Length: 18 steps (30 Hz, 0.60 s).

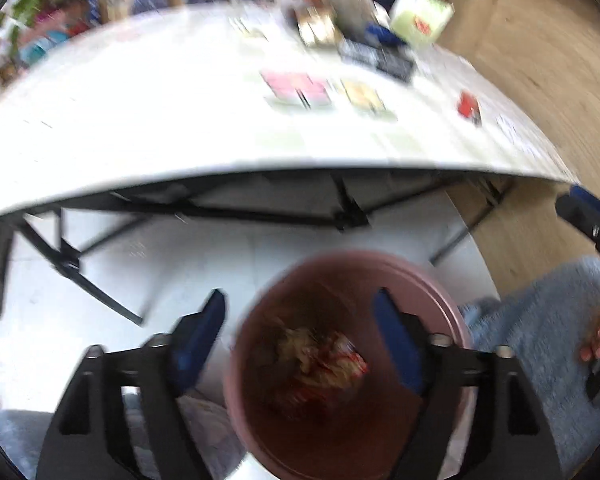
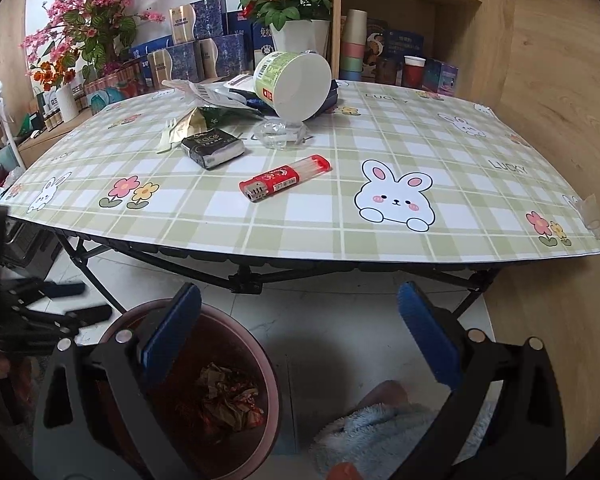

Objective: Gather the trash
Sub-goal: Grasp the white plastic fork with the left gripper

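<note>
- Our left claw (image 1: 300, 340) stands wide open and empty just above the pink bin (image 1: 440, 300), we judge so that trash falls inside; crumpled wrappers (image 1: 324, 360) lie below it.
- Our right claw (image 2: 300, 344) is open and empty too; ahead of it, on the tabletop (image 2: 380, 248), wait the red lighter (image 2: 284, 178) and the tipped cup (image 2: 296, 80).

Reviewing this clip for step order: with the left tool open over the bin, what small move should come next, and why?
Probably swing the left tool back up toward the table. It hangs open and empty over the bin, where crumpled wrappers already lie, while the lighter, cup and other litter remain on top.
</note>
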Available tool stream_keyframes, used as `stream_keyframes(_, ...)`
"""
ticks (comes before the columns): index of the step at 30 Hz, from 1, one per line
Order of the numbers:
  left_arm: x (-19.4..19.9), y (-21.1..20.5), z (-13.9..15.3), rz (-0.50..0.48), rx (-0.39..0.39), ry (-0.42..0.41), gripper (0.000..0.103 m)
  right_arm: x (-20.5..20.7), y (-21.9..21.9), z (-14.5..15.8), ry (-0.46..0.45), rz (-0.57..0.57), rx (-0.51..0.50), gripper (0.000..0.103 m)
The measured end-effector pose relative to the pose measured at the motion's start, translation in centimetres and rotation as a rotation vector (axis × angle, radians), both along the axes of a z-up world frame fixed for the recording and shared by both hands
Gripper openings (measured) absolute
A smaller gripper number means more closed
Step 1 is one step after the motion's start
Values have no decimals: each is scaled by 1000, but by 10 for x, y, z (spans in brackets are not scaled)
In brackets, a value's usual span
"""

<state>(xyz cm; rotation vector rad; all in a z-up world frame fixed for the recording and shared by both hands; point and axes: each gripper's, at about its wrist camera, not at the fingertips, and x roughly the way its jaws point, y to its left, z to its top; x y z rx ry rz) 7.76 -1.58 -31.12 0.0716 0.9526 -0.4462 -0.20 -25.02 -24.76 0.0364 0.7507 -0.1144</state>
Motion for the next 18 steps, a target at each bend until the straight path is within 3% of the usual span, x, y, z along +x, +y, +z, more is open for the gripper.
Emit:
stream_keyframes(7,-8,36,38,179,-42,-170,93,-2,2,1,-6,11,-8,97)
stream_keyframes(12,-8,53,45,258,-62,-184,94,-2,4,1,-4,16,-11,97)
stream_keyframes(18,-8,53,45,259,-53,-190,94,-2,4,1,-5,14,-7,97)
